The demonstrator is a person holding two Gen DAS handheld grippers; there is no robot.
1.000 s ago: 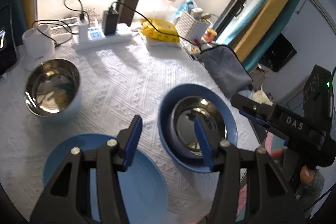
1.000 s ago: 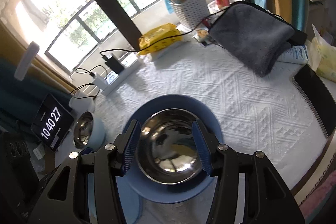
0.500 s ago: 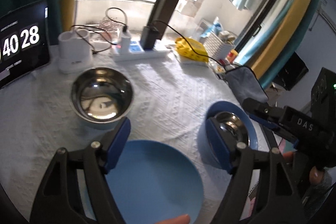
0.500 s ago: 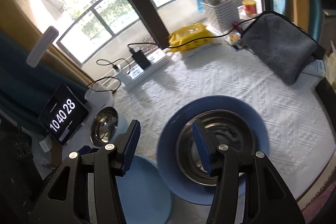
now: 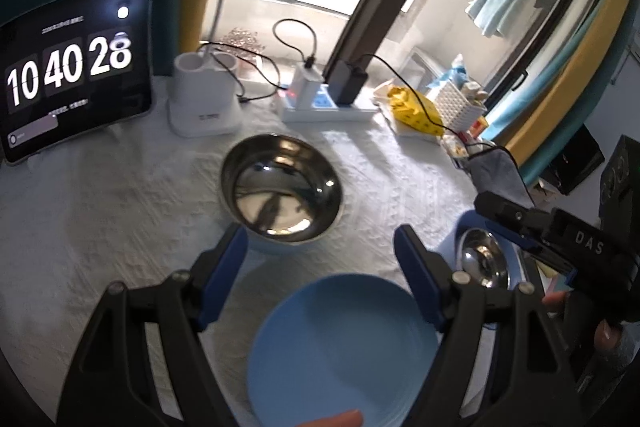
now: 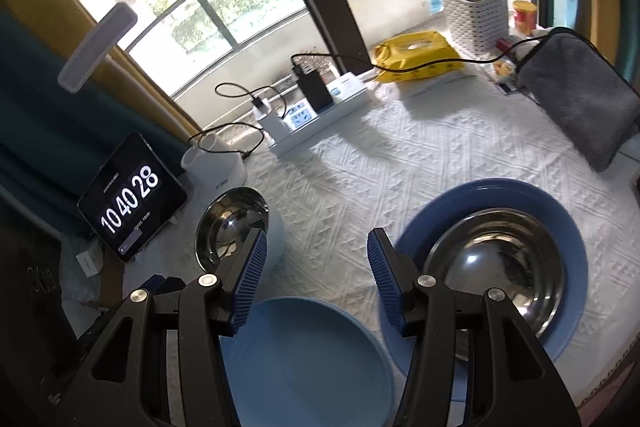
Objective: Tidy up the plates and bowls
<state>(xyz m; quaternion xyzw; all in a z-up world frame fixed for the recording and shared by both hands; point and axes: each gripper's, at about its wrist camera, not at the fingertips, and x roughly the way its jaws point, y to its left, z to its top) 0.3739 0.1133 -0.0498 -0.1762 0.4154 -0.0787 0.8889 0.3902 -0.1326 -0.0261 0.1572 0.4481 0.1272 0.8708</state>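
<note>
A steel bowl (image 5: 282, 195) with a pale blue outside stands on the white tablecloth; it also shows in the right wrist view (image 6: 232, 223). A light blue plate (image 5: 340, 351) lies near the front edge, also in the right wrist view (image 6: 308, 363). A second steel bowl (image 6: 496, 271) sits in a dark blue plate (image 6: 560, 211) at the right. My left gripper (image 5: 320, 267) is open and empty, above the light blue plate, just short of the first bowl. My right gripper (image 6: 316, 275) is open and empty, between the two bowls.
A tablet clock (image 5: 72, 75), a white holder (image 5: 204, 99), a power strip (image 5: 328, 103) with cables, a yellow pack (image 6: 416, 55), a white basket (image 6: 476, 11) and a grey cloth (image 6: 580, 99) line the table's back and right.
Both grippers have swung left, away from the bowl in the dark blue plate. The left gripper now faces the other steel bowl, with the light blue plate beneath it.
</note>
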